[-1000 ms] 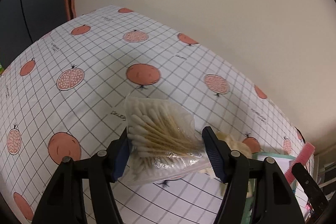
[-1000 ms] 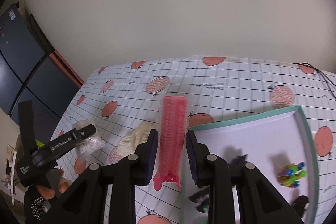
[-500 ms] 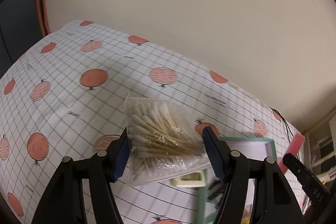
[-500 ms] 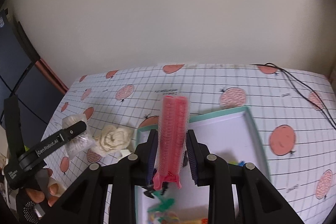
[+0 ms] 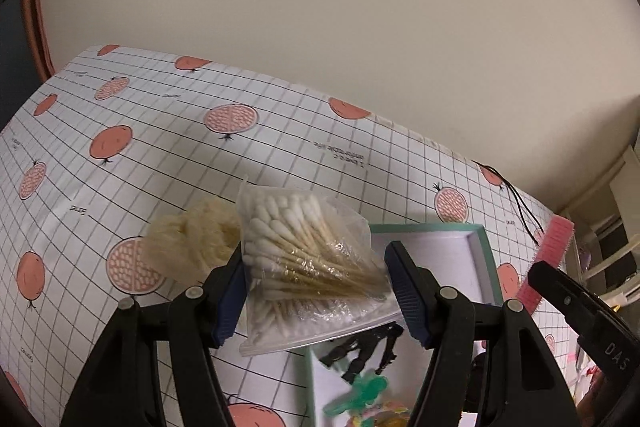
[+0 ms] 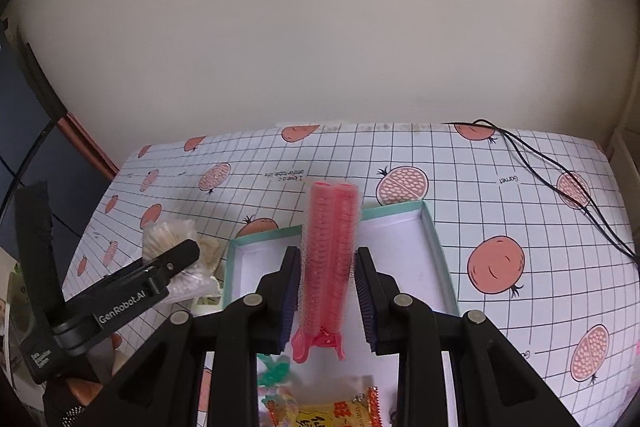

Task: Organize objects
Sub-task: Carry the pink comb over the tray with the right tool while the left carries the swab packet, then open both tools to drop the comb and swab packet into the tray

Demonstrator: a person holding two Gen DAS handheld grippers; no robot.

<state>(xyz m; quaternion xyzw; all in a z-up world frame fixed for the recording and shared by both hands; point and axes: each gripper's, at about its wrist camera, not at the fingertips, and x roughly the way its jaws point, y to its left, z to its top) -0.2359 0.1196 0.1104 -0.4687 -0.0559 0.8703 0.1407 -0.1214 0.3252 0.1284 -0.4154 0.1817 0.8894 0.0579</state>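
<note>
Behind everything a plain cream wall [image 6: 320, 27] is seen, and below it the table [image 6: 520, 187] is covered with a white checked cloth printed with pomegranates. A black cable [image 6: 560, 167] is laid across its far right part.

On the table an open box with a teal rim [image 6: 434, 239] and a white inside is placed; it seems to be meant as the container into which the loose things are collected. Some small things are already lying in its near end: a yellow snack packet [image 6: 332, 413], a green plastic piece [image 5: 360, 389] and a black clip-like piece [image 5: 360, 347], which cannot be named more exactly. A cream fluffy scrunchie [image 5: 192, 239] is left on the cloth just beside the box, so the task is judged as only partly done.

The left gripper [image 5: 316, 291] is held over the near left corner of the box. Its jaws are rather wide apart and are pressed on the two sides of a clear bag of cotton swabs [image 5: 304, 259], which is carried in the air and is probably to be put into the box.

The right gripper [image 6: 328, 295] is held above the middle of the box. A pink hair roller clip [image 6: 330, 259] is standing upright between its jaws, which are closed on it narrowly, though a small gap seems visible at each side. It is judged that both things are carried above the box in order to be released there.
</note>
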